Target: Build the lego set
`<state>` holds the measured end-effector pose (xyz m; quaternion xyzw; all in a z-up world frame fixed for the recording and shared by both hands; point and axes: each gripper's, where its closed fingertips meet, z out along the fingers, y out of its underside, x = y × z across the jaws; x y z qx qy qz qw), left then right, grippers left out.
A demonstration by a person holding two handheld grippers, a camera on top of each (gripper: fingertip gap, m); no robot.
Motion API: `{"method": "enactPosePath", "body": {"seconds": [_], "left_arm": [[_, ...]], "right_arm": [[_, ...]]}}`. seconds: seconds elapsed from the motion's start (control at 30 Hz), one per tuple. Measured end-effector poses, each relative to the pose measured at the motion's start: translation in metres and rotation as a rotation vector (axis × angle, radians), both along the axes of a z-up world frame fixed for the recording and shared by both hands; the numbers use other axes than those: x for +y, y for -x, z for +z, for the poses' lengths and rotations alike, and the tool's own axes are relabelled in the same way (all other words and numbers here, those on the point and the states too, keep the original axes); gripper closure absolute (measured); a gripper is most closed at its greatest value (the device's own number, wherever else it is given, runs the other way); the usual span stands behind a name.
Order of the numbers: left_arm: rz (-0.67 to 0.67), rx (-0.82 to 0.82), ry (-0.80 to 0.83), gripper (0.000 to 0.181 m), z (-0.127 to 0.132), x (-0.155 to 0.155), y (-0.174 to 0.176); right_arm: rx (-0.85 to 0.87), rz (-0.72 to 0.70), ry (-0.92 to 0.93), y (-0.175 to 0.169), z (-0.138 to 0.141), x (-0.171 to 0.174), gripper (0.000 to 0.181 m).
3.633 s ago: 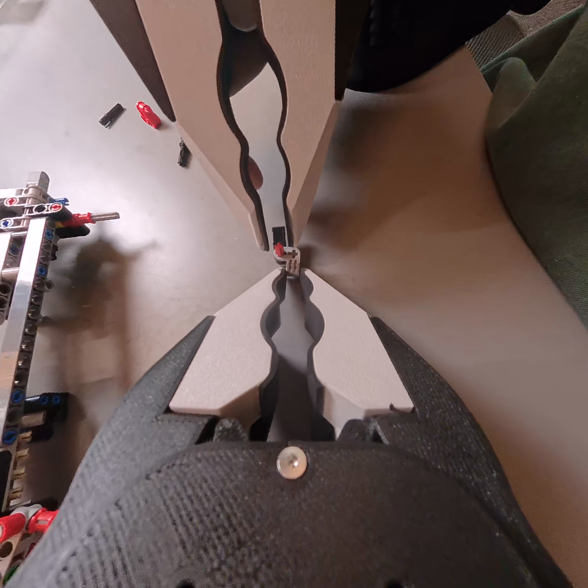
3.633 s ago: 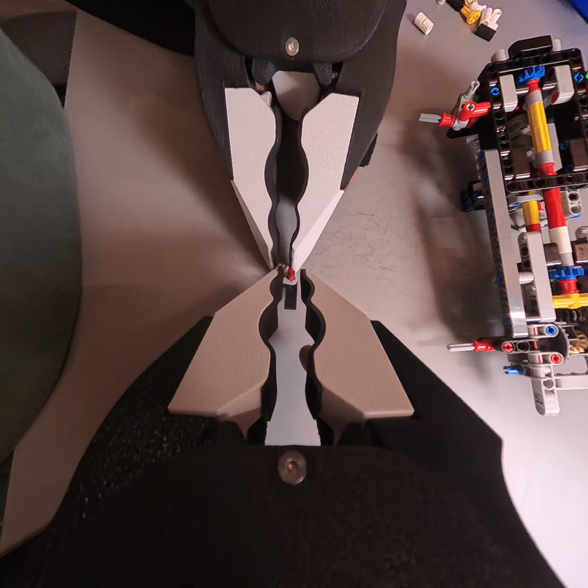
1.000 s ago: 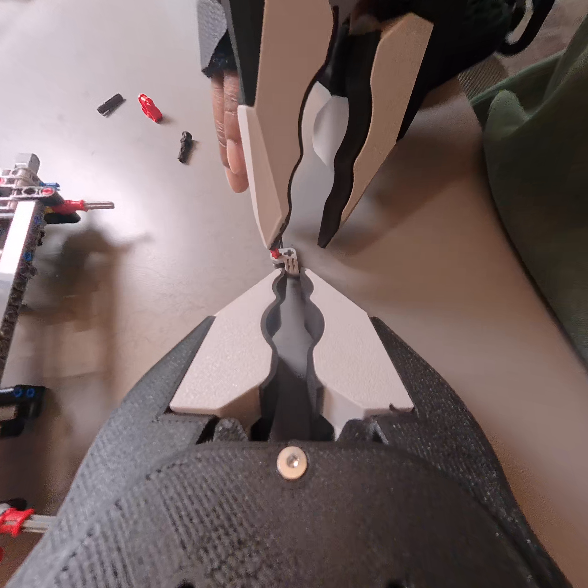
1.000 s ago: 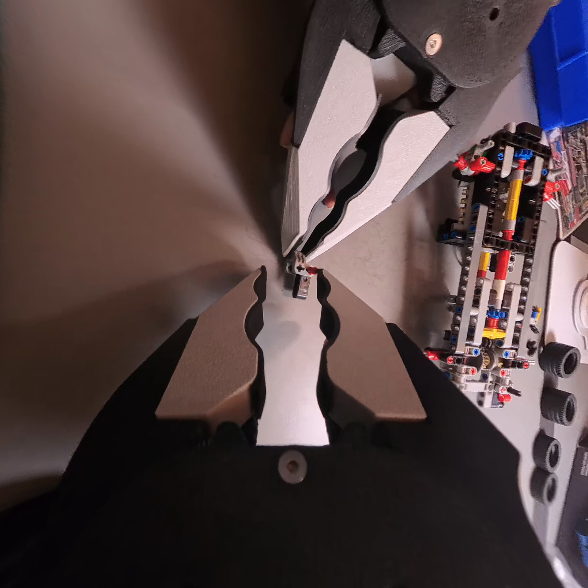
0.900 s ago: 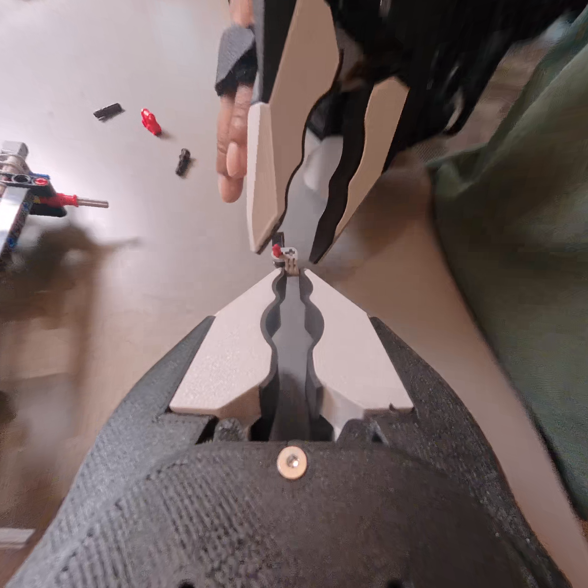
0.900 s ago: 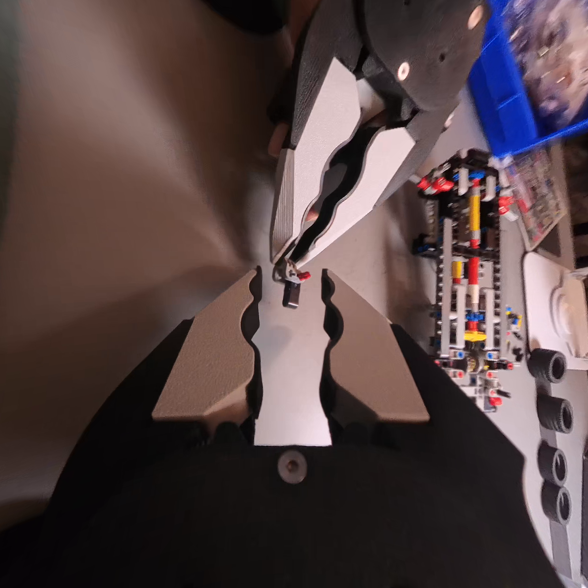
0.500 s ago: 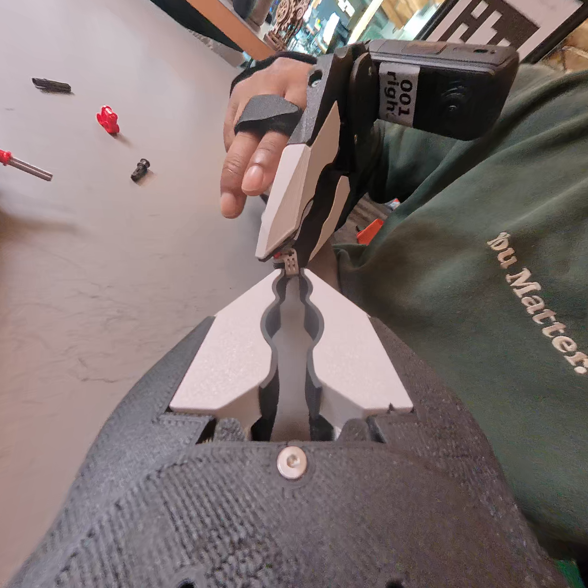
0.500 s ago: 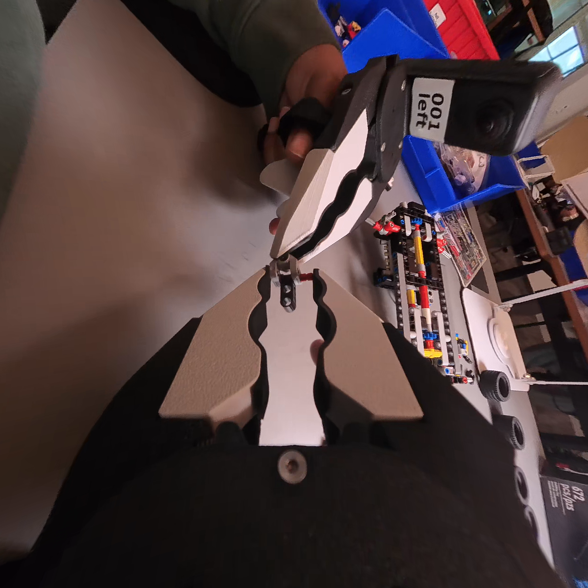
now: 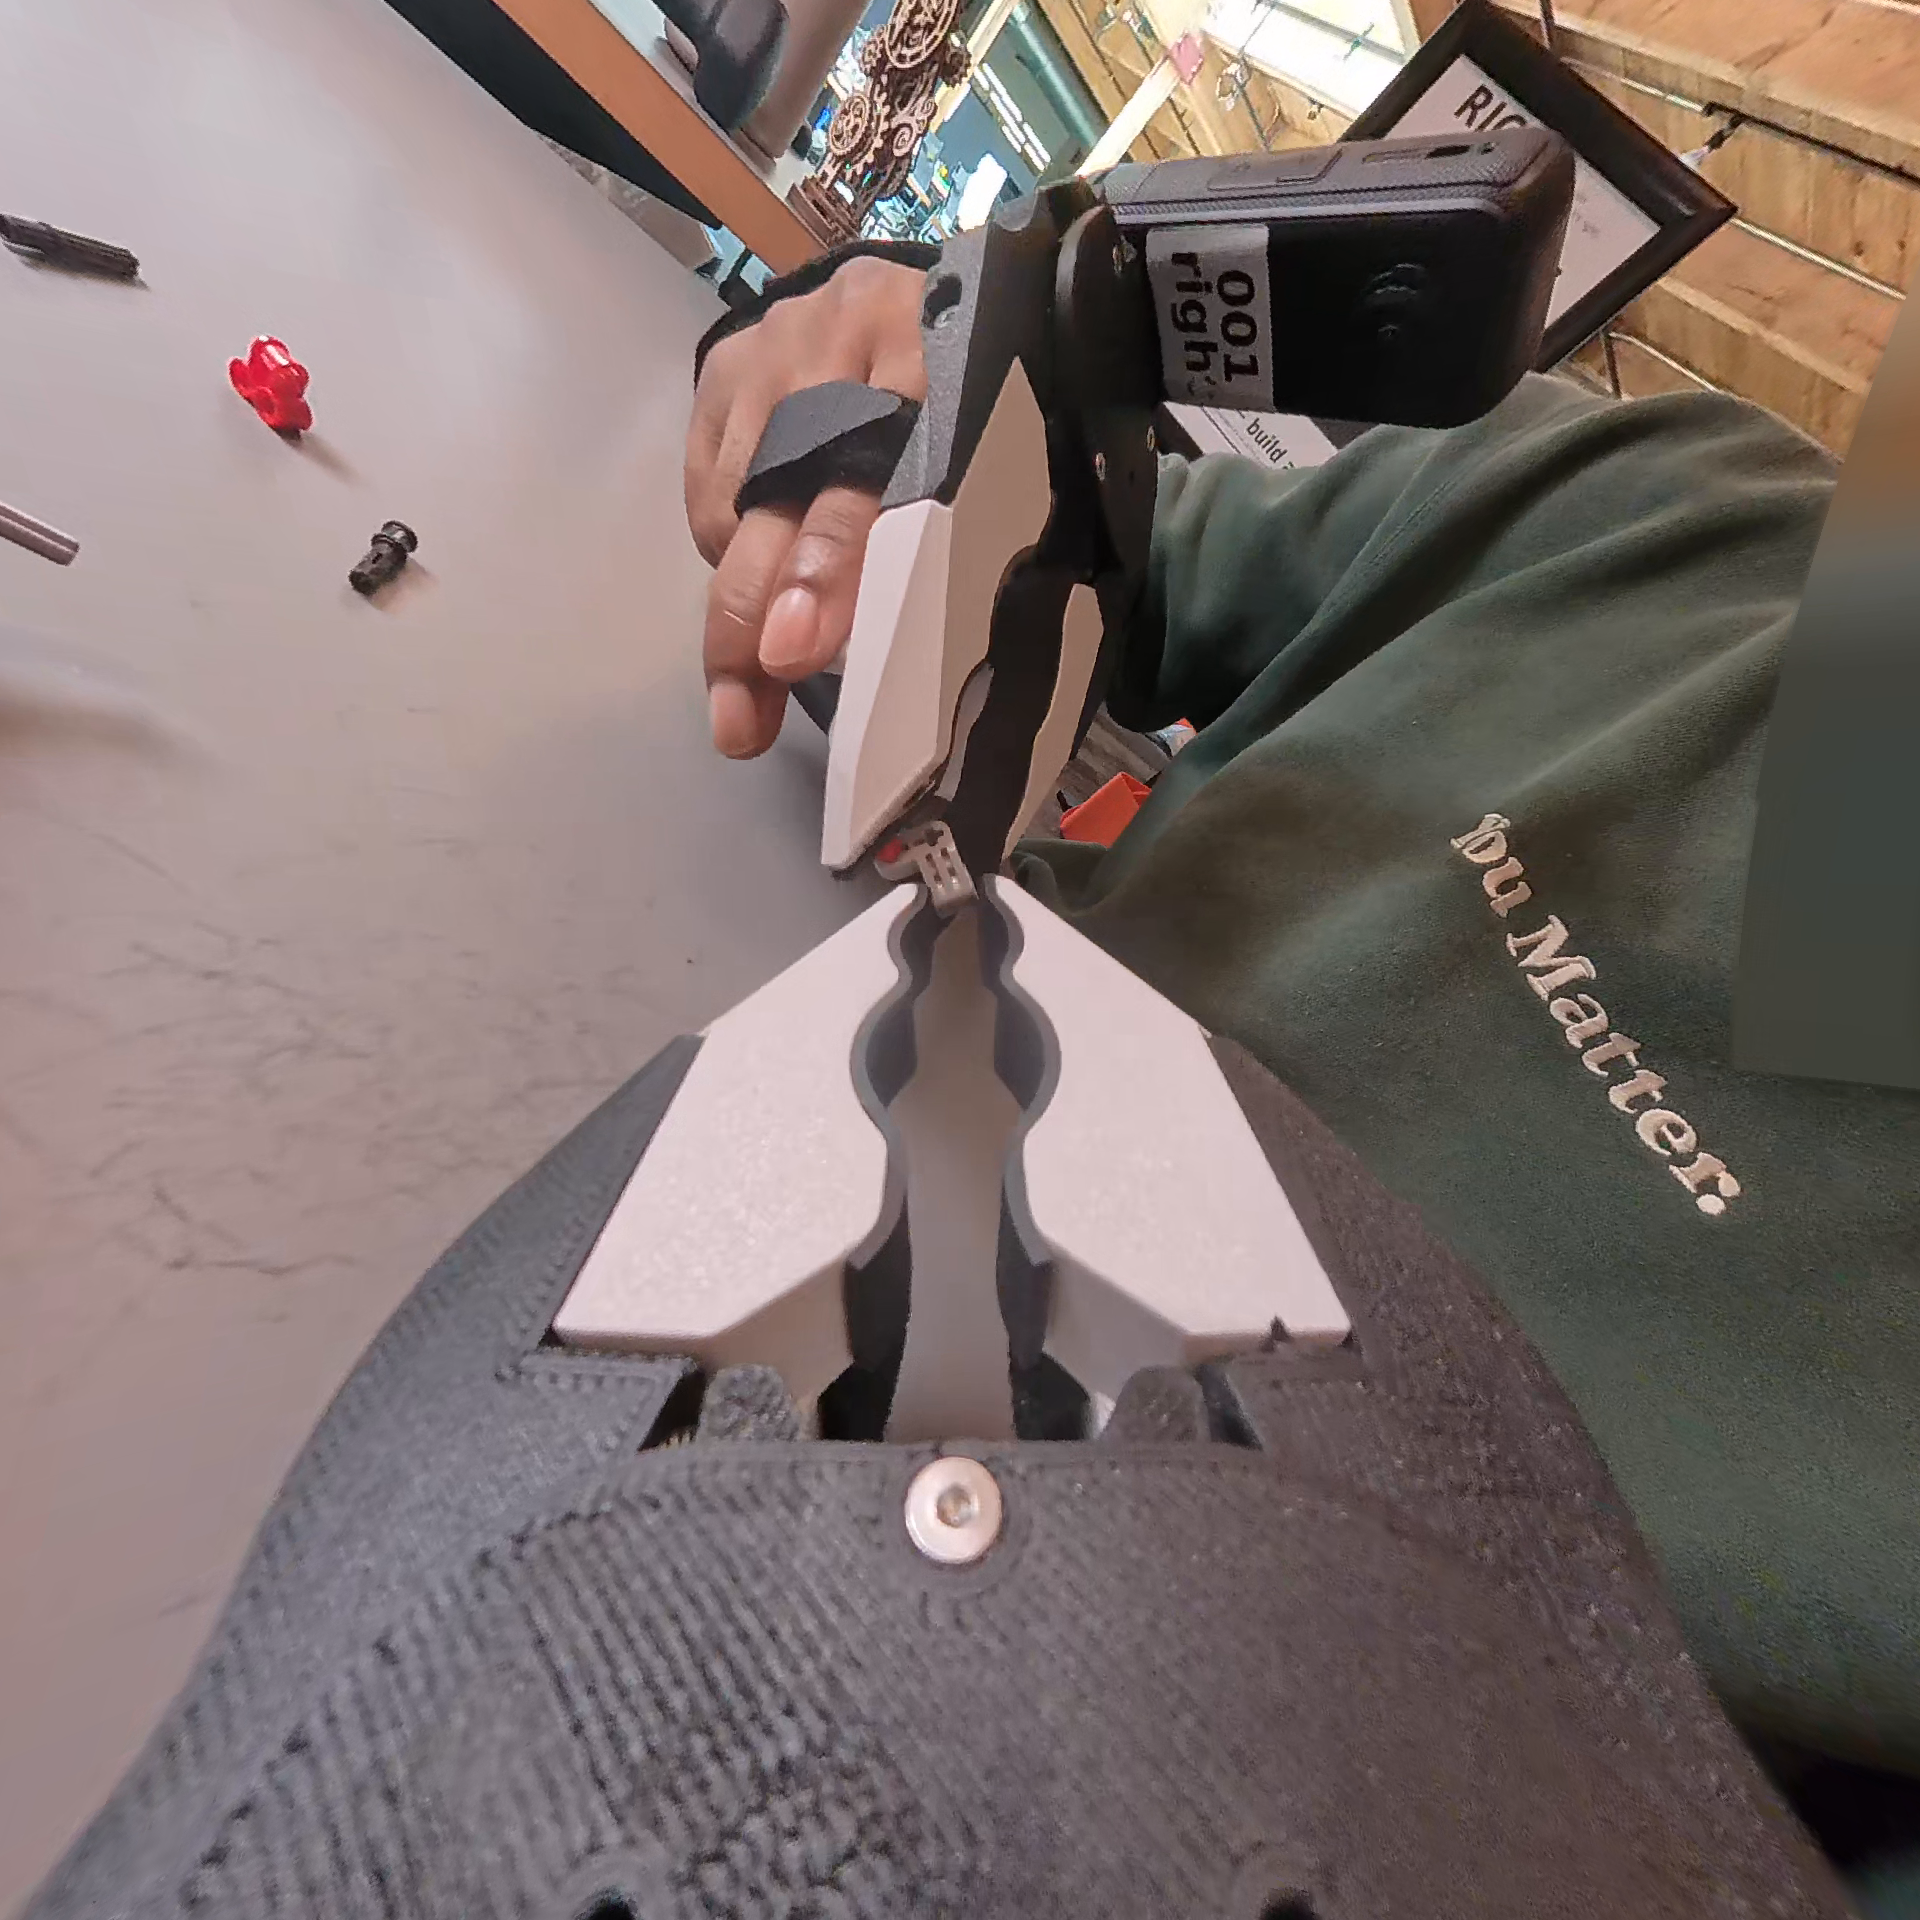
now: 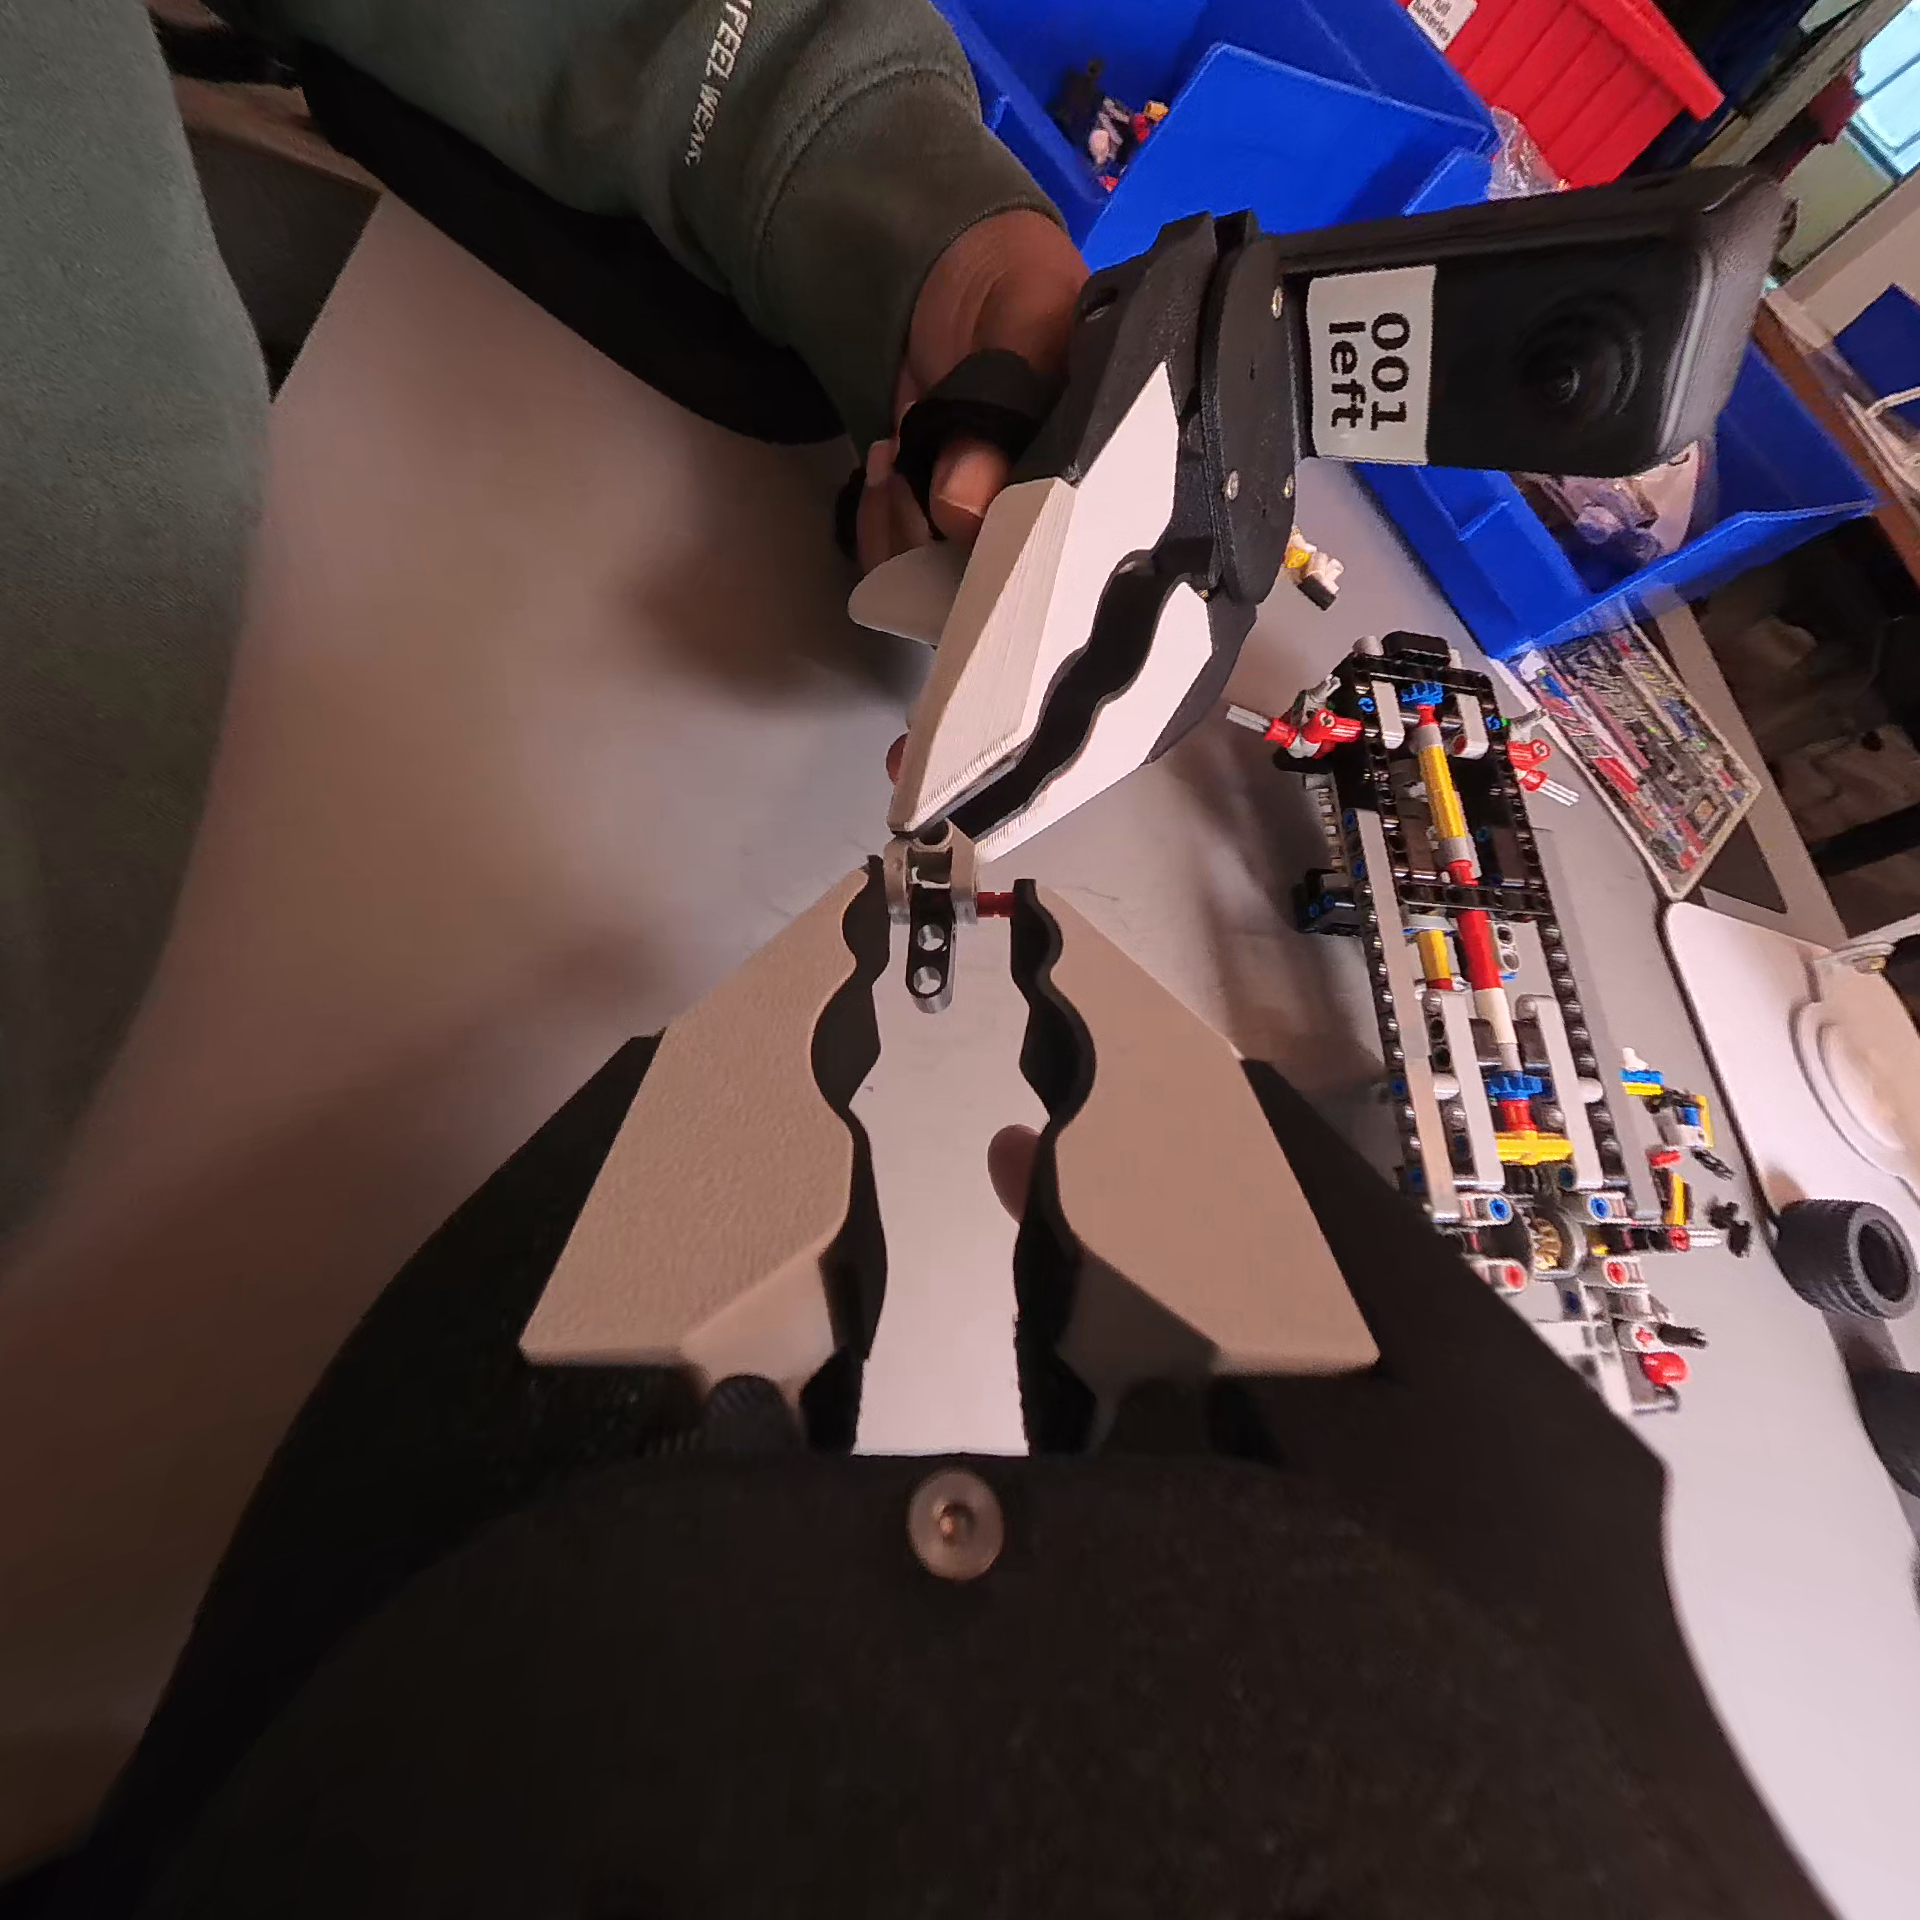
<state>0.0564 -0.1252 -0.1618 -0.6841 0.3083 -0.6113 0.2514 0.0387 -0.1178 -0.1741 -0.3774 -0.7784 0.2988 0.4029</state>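
Lego chassis (image 10: 1475,956) lies part-built near the table's (image 10: 623,644) right edge, wheels (image 10: 1860,1257) unfitted; left gripper (image 9: 951,902) clamps a small grey-and-black subassembly (image 10: 928,914) aloft, right gripper (image 10: 940,902) parted around it, attachment outstanding.

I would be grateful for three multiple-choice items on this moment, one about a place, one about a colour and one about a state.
1. Where is the long chassis build?
A. on the table, to the right of the grippers in the right wrist view
B. inside a blue bin
C. held in the left gripper

2. What colour is the loose flower-shaped piece on the table?
A. yellow
B. red
C. blue

3. How do the right gripper's jaws stand?
A. clamped shut with no gap
B. open, set on either side of the small grey and black piece
C. out of view

Key: 1 A, it lies flat on the tabletop; 2 B, clearly red; 3 B, a wide gap shows while the left gripper pinches that piece.
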Motion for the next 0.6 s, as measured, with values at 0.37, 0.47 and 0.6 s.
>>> {"method": "enactPosePath", "body": {"seconds": [0.37,0.47,0.6], "left_arm": [[-0.011,-0.003,0.005,0.176,-0.0009,-0.0033,-0.0050],[-0.010,-0.019,0.014,0.175,0.0012,-0.0031,-0.0061],[0.008,-0.016,0.008,0.175,0.0020,-0.0010,-0.0070]], "right_arm": [[-0.047,0.021,0.095,-0.0052,-0.0036,-0.0055,0.162],[-0.045,0.032,0.164,-0.0066,-0.0016,-0.0064,0.162],[-0.036,0.034,0.231,-0.0072,-0.0014,-0.0053,0.162]]}}
